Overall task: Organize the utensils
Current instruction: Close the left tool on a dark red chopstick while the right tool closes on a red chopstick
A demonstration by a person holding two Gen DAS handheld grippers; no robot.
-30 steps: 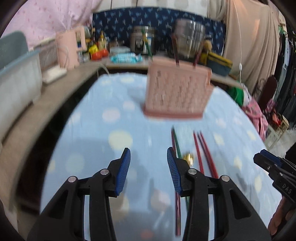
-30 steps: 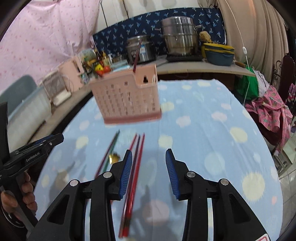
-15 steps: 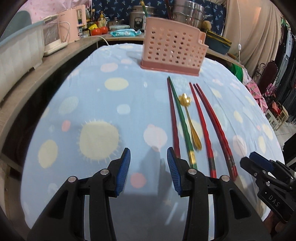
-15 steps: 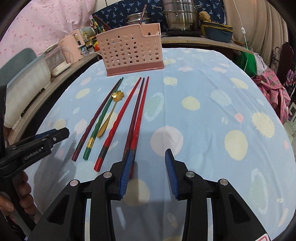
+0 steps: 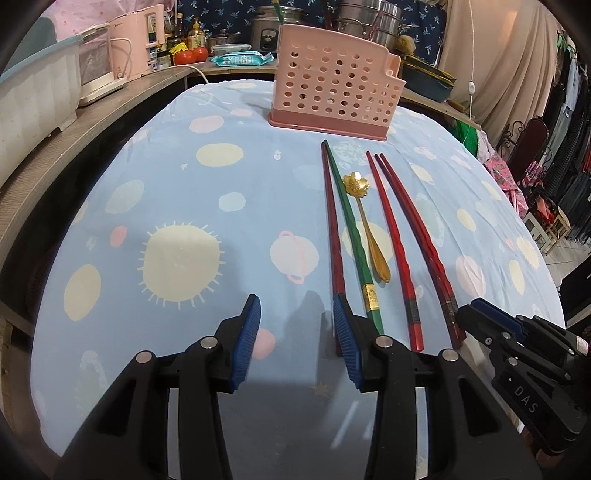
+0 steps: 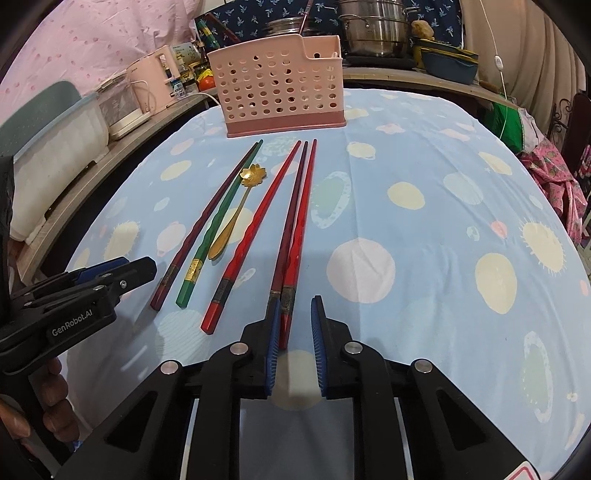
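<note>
Left wrist view: five chopsticks and a gold spoon lay side by side right of centre on the tabletop, tips toward the pink perforated holder at upper centre. Left gripper stood partly open over bare cloth, nothing between its jaws.

Right wrist view: right gripper had just been closing, jaws narrow; the rightmost red chopstick ran between them, and contact wasn't clear. Pots stood behind the holder.
</note>
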